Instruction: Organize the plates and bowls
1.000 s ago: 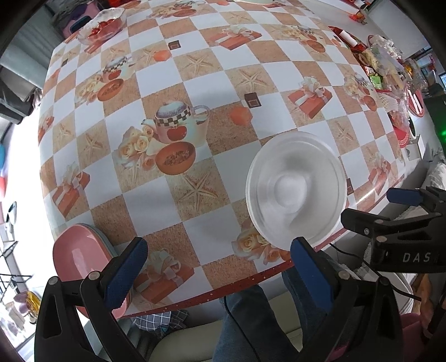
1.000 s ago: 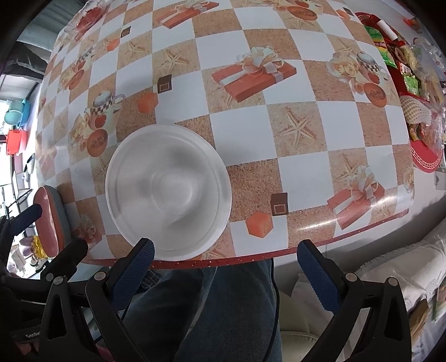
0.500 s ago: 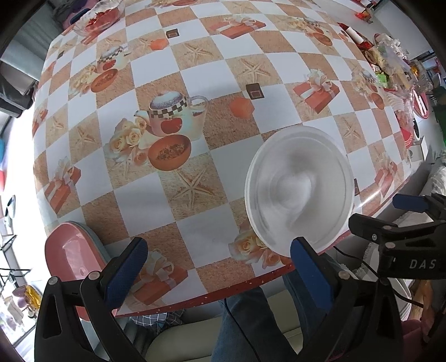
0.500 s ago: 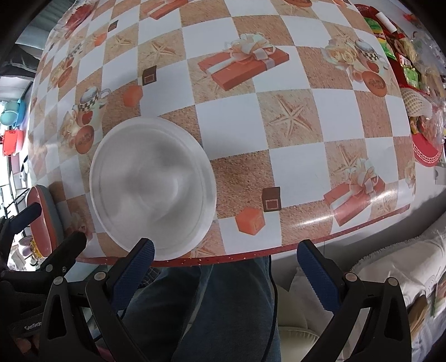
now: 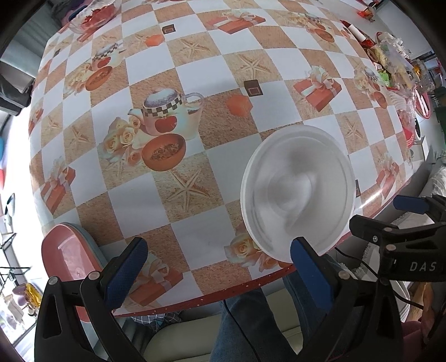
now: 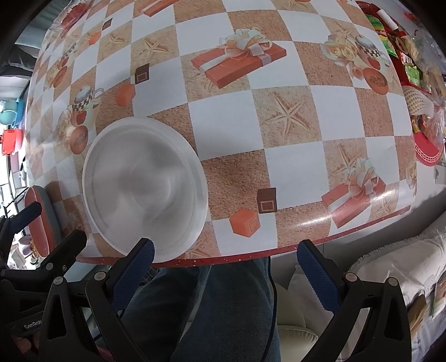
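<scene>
A white bowl (image 5: 298,189) sits on the chequered table near its front edge; it also shows in the right wrist view (image 6: 145,186). A pink plate stacked on a grey-blue one (image 5: 67,256) lies at the table's left front corner, also seen edge-on in the right wrist view (image 6: 41,217). My left gripper (image 5: 220,270) is open and empty, its right finger in front of the bowl's near rim. My right gripper (image 6: 225,267) is open and empty, its left finger just in front of the bowl's near rim.
The table (image 5: 211,92) has a patterned oilcloth with a red front edge (image 6: 278,250). A glass bowl with red contents (image 5: 94,14) stands far left. Snack packets and red baskets (image 6: 415,69) crowd the right end. The person's jeans-clad legs (image 6: 211,312) are below the edge.
Both grippers have moved closer to the table and the white bowl, which now looks larger in both views. The bowl and plates have not moved. Both grippers stay open.
</scene>
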Tool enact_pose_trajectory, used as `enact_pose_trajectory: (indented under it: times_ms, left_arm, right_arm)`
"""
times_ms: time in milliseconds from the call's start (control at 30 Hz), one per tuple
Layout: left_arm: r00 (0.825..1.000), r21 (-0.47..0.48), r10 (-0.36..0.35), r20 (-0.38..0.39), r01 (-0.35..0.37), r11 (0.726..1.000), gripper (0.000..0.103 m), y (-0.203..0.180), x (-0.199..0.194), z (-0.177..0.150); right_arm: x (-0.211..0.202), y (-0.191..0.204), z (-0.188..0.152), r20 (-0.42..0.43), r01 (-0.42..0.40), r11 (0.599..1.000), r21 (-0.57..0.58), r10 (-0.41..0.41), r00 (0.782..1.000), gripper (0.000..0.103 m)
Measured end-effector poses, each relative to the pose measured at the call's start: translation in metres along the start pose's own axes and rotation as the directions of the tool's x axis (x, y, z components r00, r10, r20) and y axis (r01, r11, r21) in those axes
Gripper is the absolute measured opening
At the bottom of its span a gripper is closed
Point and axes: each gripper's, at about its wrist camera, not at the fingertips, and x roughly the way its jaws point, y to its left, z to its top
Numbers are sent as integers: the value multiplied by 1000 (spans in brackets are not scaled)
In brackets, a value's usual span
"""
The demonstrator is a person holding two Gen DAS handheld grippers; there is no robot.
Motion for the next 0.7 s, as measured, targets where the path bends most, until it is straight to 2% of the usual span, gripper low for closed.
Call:
enact_pose_trajectory:
  times_ms: [300,700]
  left_arm:
    - [1000,-9,18,-5,-18,1000,102,0,11,5]
    - [999,-64,50,1,-50,997,102,5,43,18]
  right_arm:
    - [11,-4,10,-8,-9,1000,17,9,1000,103]
    - [42,-17,41,-38,-27,997,66,30,999,103]
